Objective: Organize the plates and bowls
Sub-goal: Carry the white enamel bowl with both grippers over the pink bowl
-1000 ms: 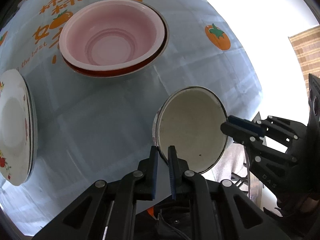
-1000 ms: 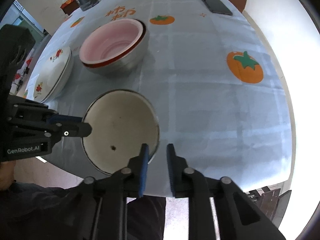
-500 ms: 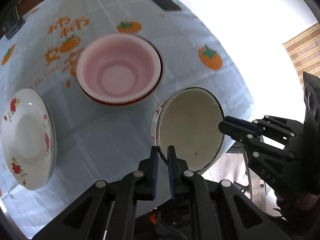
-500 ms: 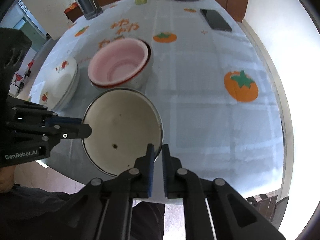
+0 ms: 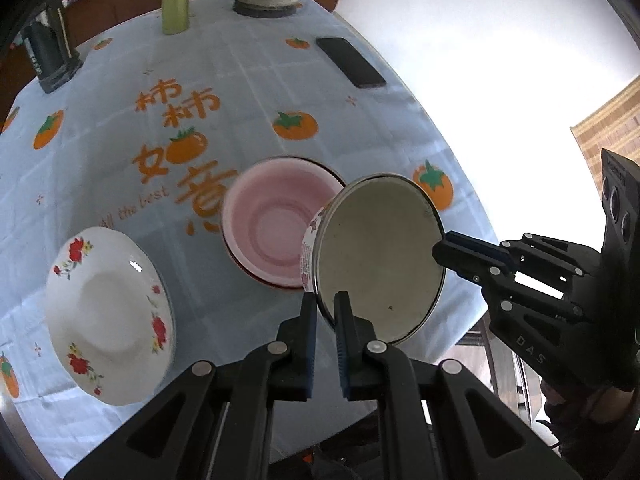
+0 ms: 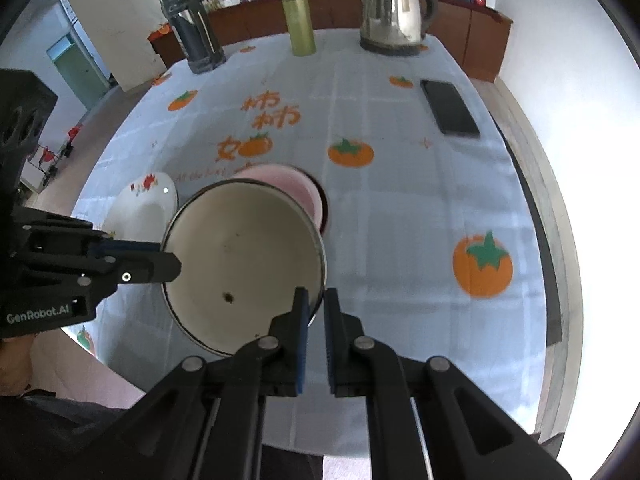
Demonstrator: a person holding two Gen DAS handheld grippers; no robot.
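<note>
Gripping: both grippers pinch the rim of one cream enamel bowl [image 5: 380, 264], held clear above the table, between the two tools.
Left gripper [image 5: 325, 312]: jaws pressed together on the bowl's near rim, one blue pad inside the wall, one outside.
Right gripper [image 6: 314, 308]: jaws likewise clamped on the rim at the bowl's near right edge; in the left wrist view it reaches in from the right and meets the rim's far side.
Enamel bowl: tilted in the left view, its opening facing the camera; a dark speck lies on the inner wall; a floral print shows on the outside.
Pink bowl [image 5: 276, 224]: just behind the held bowl, nested in a red-rimmed bowl [image 5: 256, 276] on the table; partly hidden by the held one.
Floral plates [image 5: 108, 332]: white stack with red flowers, left of the pink bowl, apart from it.
Tablecloth [image 6: 400, 200]: pale blue with orange persimmon prints and orange lettering.
Phone [image 6: 450, 108]: dark, flat, toward the far right.
Far edge: dark jar [image 6: 192, 24], green bottle [image 6: 298, 22], steel kettle [image 6: 394, 8], standing in a row.
</note>
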